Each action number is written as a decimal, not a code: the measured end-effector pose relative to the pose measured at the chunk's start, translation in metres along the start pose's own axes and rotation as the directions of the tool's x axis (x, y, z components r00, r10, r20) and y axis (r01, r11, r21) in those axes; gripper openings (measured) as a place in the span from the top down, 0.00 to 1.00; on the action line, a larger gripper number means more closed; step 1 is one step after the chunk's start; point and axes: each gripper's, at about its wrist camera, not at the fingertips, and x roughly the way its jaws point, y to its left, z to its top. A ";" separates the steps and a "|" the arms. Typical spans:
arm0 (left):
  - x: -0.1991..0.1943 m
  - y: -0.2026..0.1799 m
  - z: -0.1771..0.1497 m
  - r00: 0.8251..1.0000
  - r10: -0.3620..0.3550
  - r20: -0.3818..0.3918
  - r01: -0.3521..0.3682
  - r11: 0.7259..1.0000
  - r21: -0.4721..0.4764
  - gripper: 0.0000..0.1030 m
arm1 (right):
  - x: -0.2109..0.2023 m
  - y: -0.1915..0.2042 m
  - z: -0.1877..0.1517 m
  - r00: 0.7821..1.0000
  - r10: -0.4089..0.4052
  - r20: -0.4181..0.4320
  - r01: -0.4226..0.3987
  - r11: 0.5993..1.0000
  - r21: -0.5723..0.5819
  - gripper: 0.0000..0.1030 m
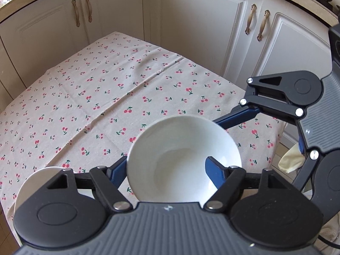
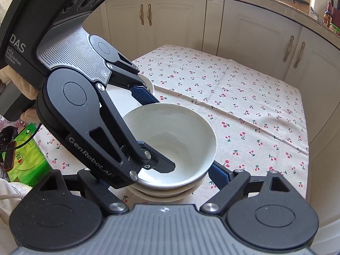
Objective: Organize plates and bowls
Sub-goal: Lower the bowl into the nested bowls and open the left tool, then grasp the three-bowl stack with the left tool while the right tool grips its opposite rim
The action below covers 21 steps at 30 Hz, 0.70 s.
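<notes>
The left gripper (image 2: 153,131) pinches the glossy white ceramic bowl's (image 2: 170,140) rim, seating it on the stack; next, release. The right gripper's (image 2: 161,176) fingers gape empty.

Cream cabinet doors (image 1: 201,21) with bronze handles (image 1: 250,19) wrap the room from nine to three o'clock. A cherry-print tablecloth (image 1: 106,89) covers the table at centre. Daylight falls across the countertop (image 2: 276,2) at one o'clock.

The lower bowl (image 2: 165,193) is mostly covered by the upper bowl (image 2: 170,140). The plate (image 1: 40,182) is partly hidden behind the left gripper (image 1: 165,167). Countertop items are blurred.
</notes>
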 end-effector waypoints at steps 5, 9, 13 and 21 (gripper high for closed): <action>-0.013 0.004 0.004 0.999 -0.003 0.043 0.003 1.000 -0.012 0.23 | -0.006 -0.001 0.000 0.999 -0.003 0.032 0.003 1.000 0.001 0.00; -0.025 0.009 0.002 0.995 -0.013 0.094 0.018 0.999 -0.048 0.17 | -0.011 -0.001 0.000 0.999 -0.005 0.054 0.005 1.000 0.004 0.00; -0.034 0.011 -0.007 0.991 -0.025 0.132 0.036 0.996 -0.078 0.14 | -0.012 -0.001 -0.003 0.998 -0.006 0.062 0.005 1.000 0.006 0.00; -0.055 0.002 -0.040 0.972 -0.001 0.233 0.013 0.999 -0.049 0.08 | -0.017 0.002 -0.012 0.997 -0.005 0.073 0.006 1.000 -0.006 0.00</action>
